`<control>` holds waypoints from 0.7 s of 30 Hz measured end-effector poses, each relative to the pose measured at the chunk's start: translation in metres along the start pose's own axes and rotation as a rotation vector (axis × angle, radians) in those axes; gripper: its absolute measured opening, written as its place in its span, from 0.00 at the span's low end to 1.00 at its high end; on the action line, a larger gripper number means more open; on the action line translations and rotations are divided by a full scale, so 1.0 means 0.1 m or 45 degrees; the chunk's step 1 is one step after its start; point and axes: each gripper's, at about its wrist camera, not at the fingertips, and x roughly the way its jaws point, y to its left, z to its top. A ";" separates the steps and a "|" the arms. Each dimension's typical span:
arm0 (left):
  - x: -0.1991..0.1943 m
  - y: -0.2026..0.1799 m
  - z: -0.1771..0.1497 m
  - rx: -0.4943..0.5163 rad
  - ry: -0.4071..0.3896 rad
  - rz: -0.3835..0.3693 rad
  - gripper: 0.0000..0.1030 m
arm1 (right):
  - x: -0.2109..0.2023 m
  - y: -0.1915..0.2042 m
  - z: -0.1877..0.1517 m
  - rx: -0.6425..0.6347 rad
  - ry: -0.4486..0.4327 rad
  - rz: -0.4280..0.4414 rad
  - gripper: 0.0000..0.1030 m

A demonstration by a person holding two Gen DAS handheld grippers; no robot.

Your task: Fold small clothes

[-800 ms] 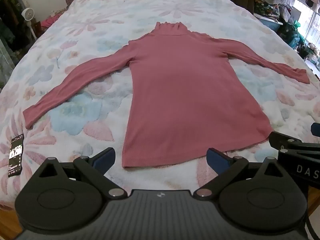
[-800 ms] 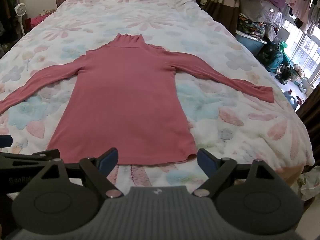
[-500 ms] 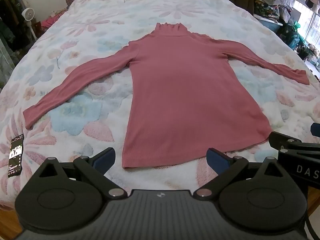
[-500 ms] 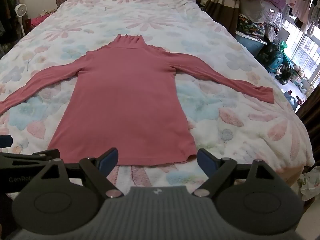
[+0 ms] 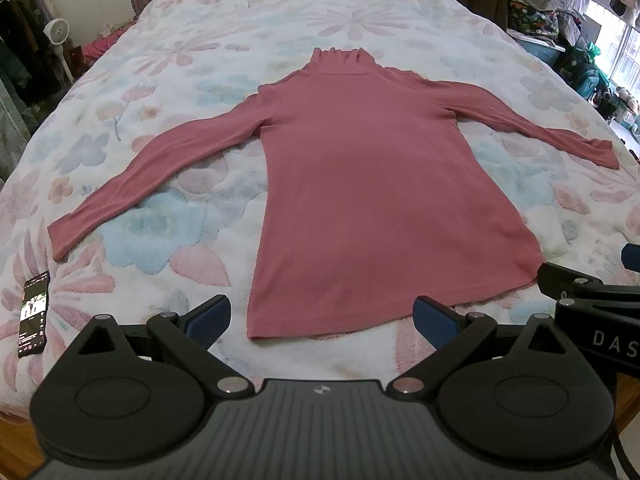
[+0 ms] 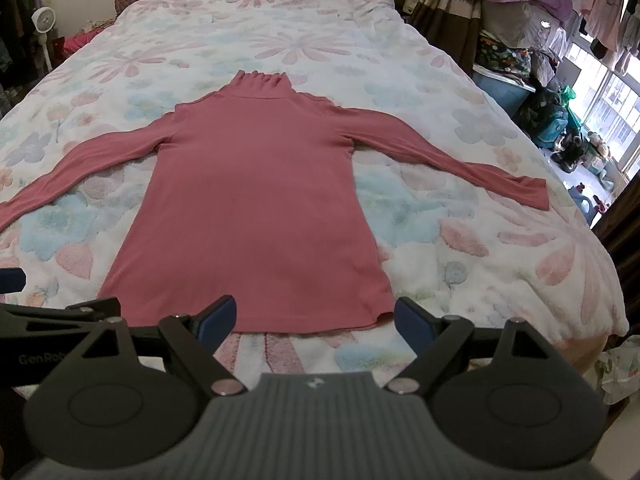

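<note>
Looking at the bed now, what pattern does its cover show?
Pastel flowers on white, clearest in the right wrist view: cover.

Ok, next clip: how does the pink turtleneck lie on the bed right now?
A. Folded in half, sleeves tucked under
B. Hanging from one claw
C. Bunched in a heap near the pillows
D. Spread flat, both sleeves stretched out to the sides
D: the pink turtleneck lies flat on the flowered bedspread, each sleeve out to its own side.
</note>
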 end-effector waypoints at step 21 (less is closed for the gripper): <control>0.00 0.00 0.00 0.001 -0.005 0.000 1.00 | -0.05 0.06 0.08 -0.001 -0.005 0.000 0.80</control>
